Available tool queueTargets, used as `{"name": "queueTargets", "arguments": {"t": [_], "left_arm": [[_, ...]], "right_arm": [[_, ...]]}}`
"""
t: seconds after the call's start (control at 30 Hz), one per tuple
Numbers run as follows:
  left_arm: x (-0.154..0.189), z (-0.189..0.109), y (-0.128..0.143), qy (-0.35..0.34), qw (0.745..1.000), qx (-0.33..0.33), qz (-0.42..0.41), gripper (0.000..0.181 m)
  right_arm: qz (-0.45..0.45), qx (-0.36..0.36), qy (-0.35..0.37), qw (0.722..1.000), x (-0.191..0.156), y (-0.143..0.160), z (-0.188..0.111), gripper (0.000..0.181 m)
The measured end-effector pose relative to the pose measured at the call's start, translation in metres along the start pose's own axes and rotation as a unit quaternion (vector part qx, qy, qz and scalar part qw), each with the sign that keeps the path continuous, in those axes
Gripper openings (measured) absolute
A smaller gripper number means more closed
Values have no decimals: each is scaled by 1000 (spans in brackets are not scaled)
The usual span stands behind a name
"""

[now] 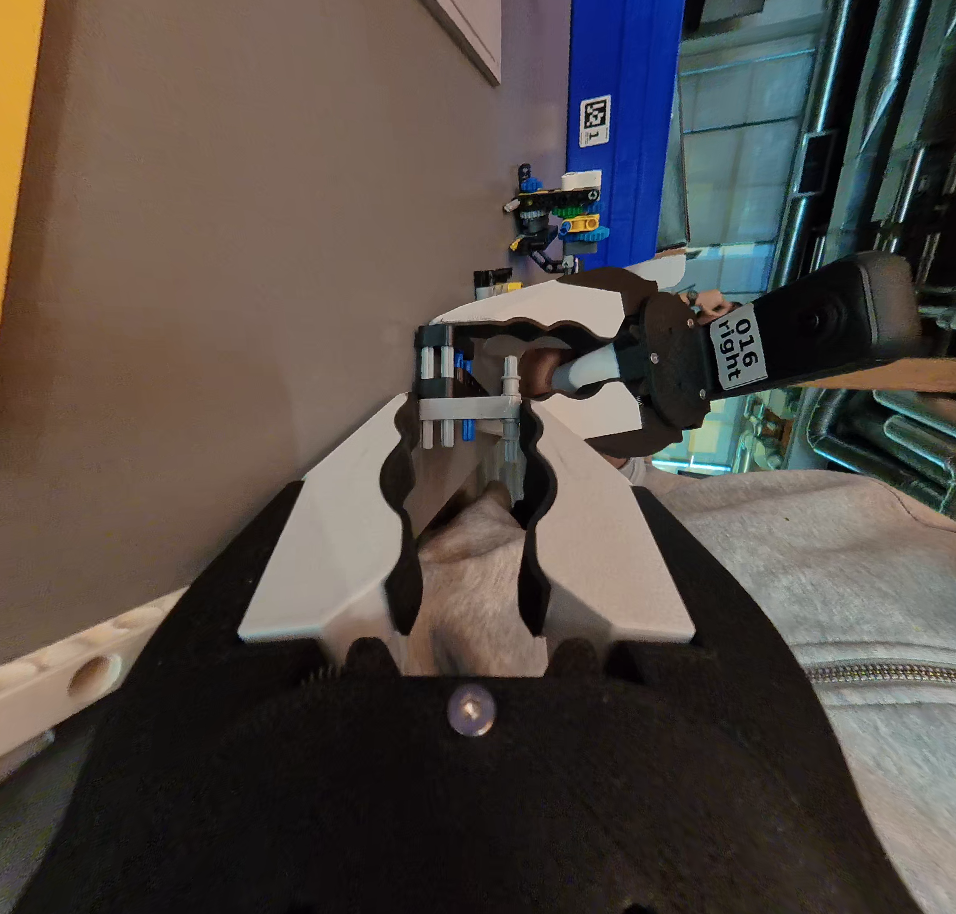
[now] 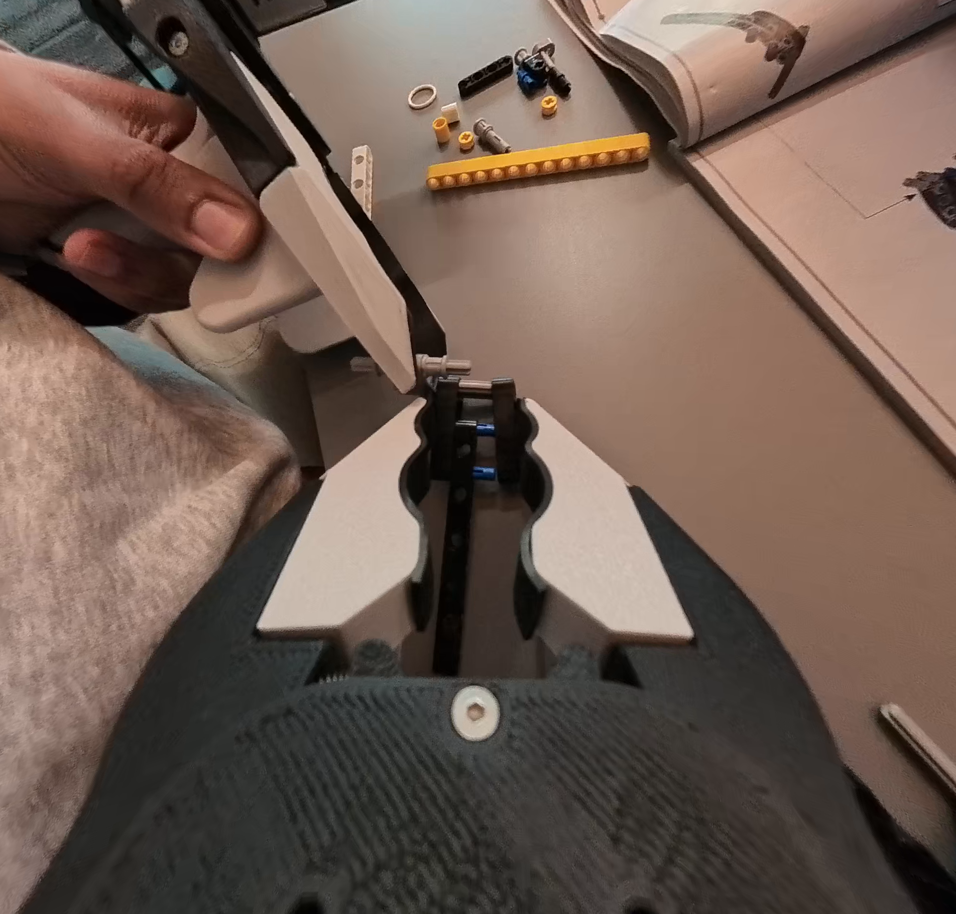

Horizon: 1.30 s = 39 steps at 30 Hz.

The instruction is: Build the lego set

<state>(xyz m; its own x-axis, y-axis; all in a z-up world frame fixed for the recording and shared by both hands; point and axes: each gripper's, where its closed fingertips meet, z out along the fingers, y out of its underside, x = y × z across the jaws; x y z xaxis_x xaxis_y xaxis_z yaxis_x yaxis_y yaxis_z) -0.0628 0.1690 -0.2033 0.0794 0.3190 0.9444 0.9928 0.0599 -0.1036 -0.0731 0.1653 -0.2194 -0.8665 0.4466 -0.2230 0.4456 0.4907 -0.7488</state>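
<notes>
Gripping a grey beam (image 1: 468, 409) by its ends, the left tongs (image 1: 468, 423) line it onto pegs, while the right tongs (image 2: 473, 423), clenched on the black frame (image 2: 450, 454), steady it above the bench (image 2: 595, 320); spare pieces (image 2: 538, 167) wait beyond.

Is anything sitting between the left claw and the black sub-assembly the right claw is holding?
Nothing visible blocks it. The left claw already grips a light grey beam joined to the black sub-assembly, which the right claw clamps. Loose parts like the yellow beam lie on the table, farther off.
</notes>
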Motion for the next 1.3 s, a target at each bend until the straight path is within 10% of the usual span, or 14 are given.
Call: {"name": "queueTargets", "arguments": {"t": [0.87,1.3], "left_arm": [[46,-19,-12,112,989,68,73,56],[116,-2,-11,219,922,138,288,65]], "right_arm": [[65,122,-56,989,8,-39,-35,30],[240,383,-304,839,-15,-110,-102,30]]}}
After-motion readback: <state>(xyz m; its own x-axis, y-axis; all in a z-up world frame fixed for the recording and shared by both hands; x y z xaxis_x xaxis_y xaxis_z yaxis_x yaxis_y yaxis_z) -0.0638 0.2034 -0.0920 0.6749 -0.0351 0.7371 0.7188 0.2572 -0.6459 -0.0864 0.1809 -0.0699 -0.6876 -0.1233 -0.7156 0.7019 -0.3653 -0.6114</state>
